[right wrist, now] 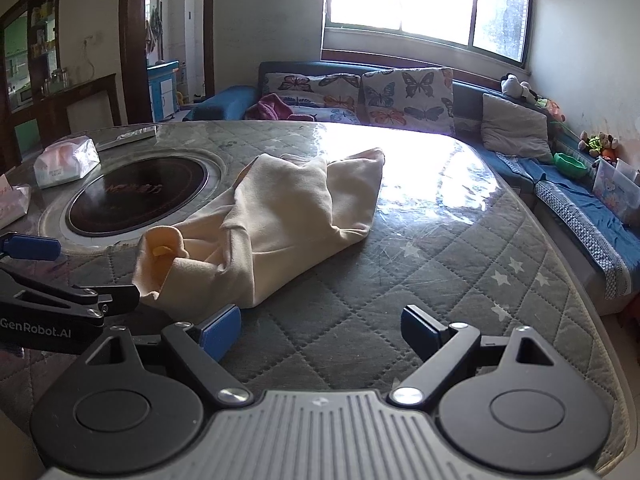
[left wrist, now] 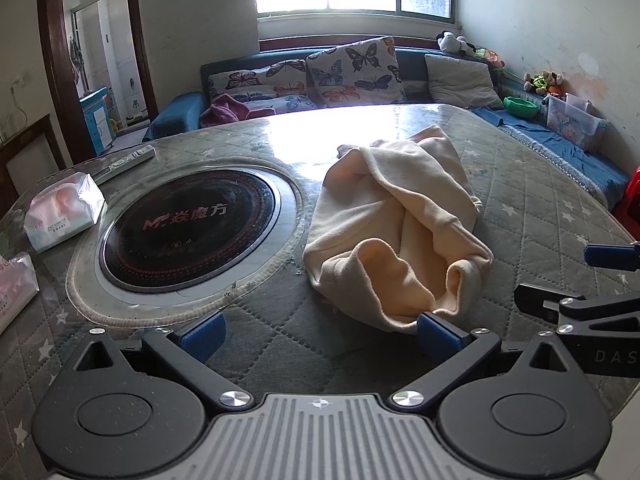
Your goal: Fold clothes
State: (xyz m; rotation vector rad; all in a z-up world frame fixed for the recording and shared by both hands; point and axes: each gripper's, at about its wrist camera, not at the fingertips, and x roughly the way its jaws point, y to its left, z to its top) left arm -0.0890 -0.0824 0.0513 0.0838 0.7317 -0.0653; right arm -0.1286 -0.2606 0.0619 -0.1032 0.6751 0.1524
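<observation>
Quilted worktop (right wrist: 400,280) carries the cream garment (right wrist: 280,216), crumpled and unfolded near the inset hob (left wrist: 188,232). My left tool (left wrist: 320,332) and right tool (right wrist: 320,332) gape wide, empty; all folding remains.

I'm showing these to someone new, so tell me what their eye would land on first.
First, the crumpled cream garment lying in a heap in the middle of the quilted table. Beside it, set into the tabletop, the round black cooktop with red lettering. Then the two open grippers at the near edge: the left gripper with one blue pad at the garment's hem, and the right gripper holding nothing.
</observation>
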